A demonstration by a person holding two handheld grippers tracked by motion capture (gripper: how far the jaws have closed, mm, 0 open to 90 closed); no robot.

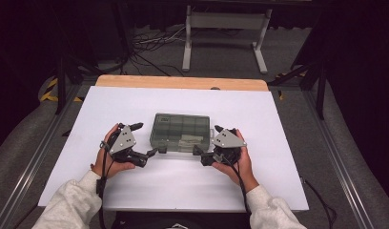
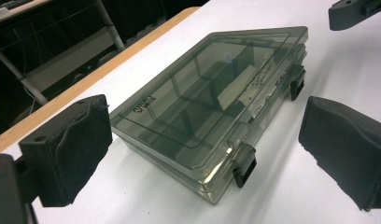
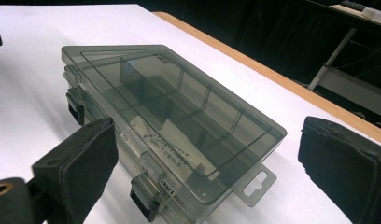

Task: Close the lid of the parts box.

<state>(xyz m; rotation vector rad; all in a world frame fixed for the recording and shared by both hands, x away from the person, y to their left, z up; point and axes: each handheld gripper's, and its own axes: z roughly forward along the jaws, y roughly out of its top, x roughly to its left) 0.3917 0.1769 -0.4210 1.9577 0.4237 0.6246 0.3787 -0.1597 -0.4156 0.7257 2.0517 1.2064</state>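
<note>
A smoky clear plastic compartment box (image 1: 179,132) lies shut and flat on the white table top (image 1: 278,124), with two dark latches (image 2: 243,170) on its near side. My left gripper (image 1: 146,139) is open at the box's left end, and its pads (image 2: 72,149) stand wide either side of that end without touching it. At the right end my right gripper (image 1: 208,140) is open too. In the right gripper view the box (image 3: 170,112) lies between and beyond the pads (image 3: 342,163), with a hang tab (image 3: 256,182) at its near corner. Paper labels show inside.
A wooden strip (image 1: 183,82) edges the table's far side. Beyond it a white metal stand (image 1: 226,38) and loose cables (image 1: 149,43) lie on the floor. Aluminium rails (image 1: 35,152) run along both sides of the table.
</note>
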